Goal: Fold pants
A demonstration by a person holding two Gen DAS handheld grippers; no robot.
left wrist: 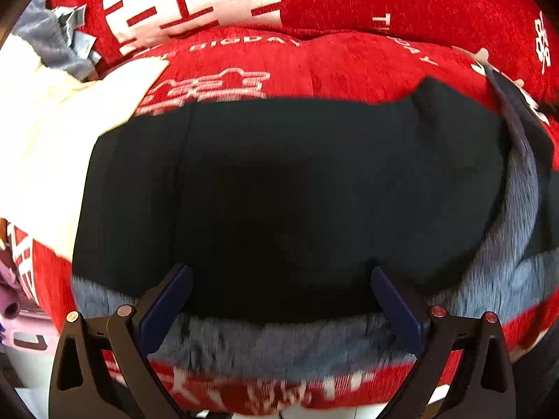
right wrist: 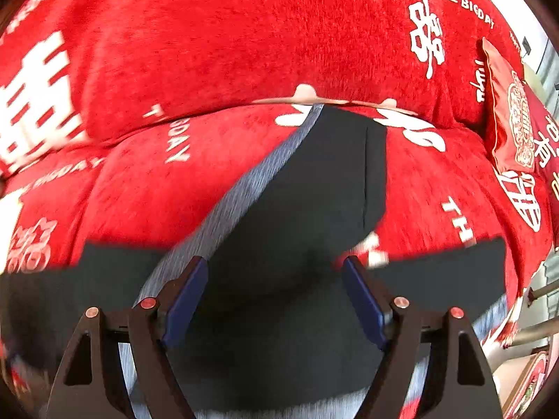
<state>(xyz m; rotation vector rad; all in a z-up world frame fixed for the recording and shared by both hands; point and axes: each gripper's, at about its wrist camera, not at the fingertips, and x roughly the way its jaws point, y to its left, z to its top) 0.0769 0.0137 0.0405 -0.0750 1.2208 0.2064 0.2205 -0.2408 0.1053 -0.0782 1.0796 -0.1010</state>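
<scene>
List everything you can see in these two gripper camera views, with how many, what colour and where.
pants: one, black with grey fleecy lining, spread on the sofa seat in front of both grippers
sofa cover: one, red with white characters and "THE BIGDAY" lettering, over seat and backrest
cushion: one, red with a pale round emblem, right end of the sofa
cream cloth: one, pale cream, left of the pants
grey garment: one, grey, far left against the backrest
left gripper: one, black with blue pads, open over the pants' near edge
right gripper: one, black with blue pads, open above the pants
</scene>
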